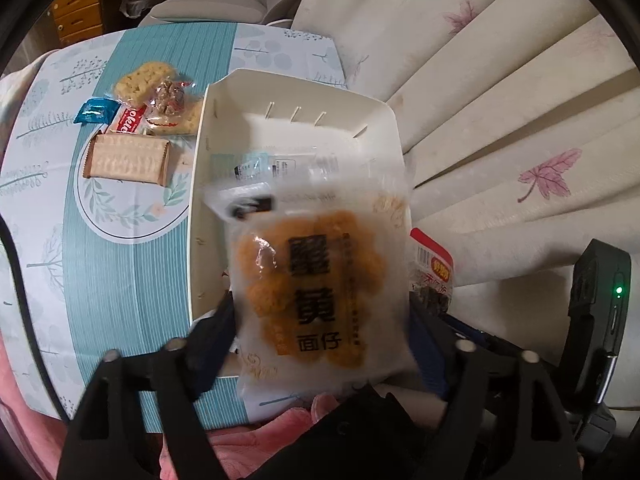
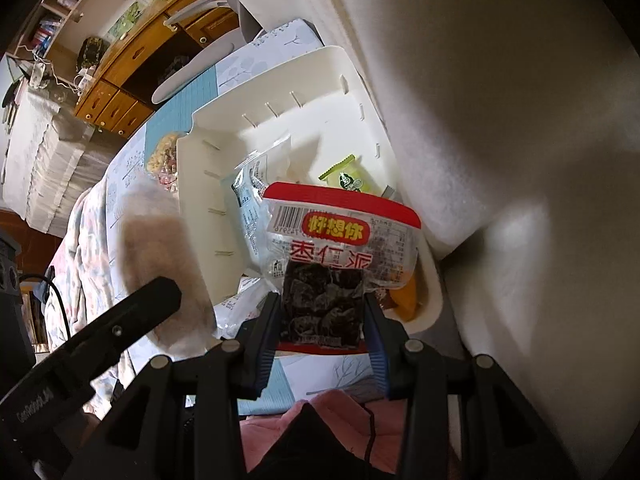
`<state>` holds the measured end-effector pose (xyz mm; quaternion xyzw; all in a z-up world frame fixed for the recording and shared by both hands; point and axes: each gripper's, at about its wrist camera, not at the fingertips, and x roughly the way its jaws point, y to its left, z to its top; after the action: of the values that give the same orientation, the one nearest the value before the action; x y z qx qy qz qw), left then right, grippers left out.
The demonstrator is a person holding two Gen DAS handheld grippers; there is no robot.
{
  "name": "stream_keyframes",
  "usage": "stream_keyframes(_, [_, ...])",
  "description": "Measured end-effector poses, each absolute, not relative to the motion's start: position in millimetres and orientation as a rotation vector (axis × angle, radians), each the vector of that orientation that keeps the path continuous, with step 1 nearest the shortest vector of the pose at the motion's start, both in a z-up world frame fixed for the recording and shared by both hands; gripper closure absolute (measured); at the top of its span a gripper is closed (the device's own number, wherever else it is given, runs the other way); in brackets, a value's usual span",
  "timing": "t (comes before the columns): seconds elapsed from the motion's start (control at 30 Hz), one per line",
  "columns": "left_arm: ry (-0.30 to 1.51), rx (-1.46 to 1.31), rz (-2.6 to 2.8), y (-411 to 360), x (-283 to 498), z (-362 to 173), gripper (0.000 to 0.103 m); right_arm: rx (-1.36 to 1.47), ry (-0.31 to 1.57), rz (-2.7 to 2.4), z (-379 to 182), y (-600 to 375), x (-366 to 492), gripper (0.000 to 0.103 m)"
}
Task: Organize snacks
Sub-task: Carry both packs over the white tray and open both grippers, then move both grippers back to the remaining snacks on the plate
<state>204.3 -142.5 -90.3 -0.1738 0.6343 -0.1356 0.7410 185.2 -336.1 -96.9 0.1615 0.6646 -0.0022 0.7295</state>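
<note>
Left gripper [image 1: 320,320] poised over the near end of the bin [image 1: 360,112], jaws clamped on a noodle packet [image 1: 316,280]; right gripper [image 2: 322,312] just beside it, jaws clamped on a date packet [image 2: 340,232] above the bin's near rim. Only in the right view: a green sachet [image 2: 350,178] inside the bin; only in the left view: loose biscuits [image 1: 128,160] on the tablecloth [image 1: 132,280] left of the bin. Held packets blocking most of the bin's floor.

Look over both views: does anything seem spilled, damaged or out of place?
Nothing is spilled or torn. The only untidy spot is the loose snack pile lying overlapped on the tablecloth left of the white bin, not yet sorted.
</note>
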Motion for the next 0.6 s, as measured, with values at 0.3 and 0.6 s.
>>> stream_keyframes(0.3, [1.359, -0.396, -0.257, -128.3, 204.8, -87.0, 0.019, 0.369, 1.478, 0.012, -101.4, -330.8, 186.8, 0.040])
stream_keyframes(0.6, [1.287, -0.374, -0.230, -88.2, 197.7, -72.8, 0.019, 0.417, 1.465, 0.001, -99.0, -302.9, 176.3, 0.040])
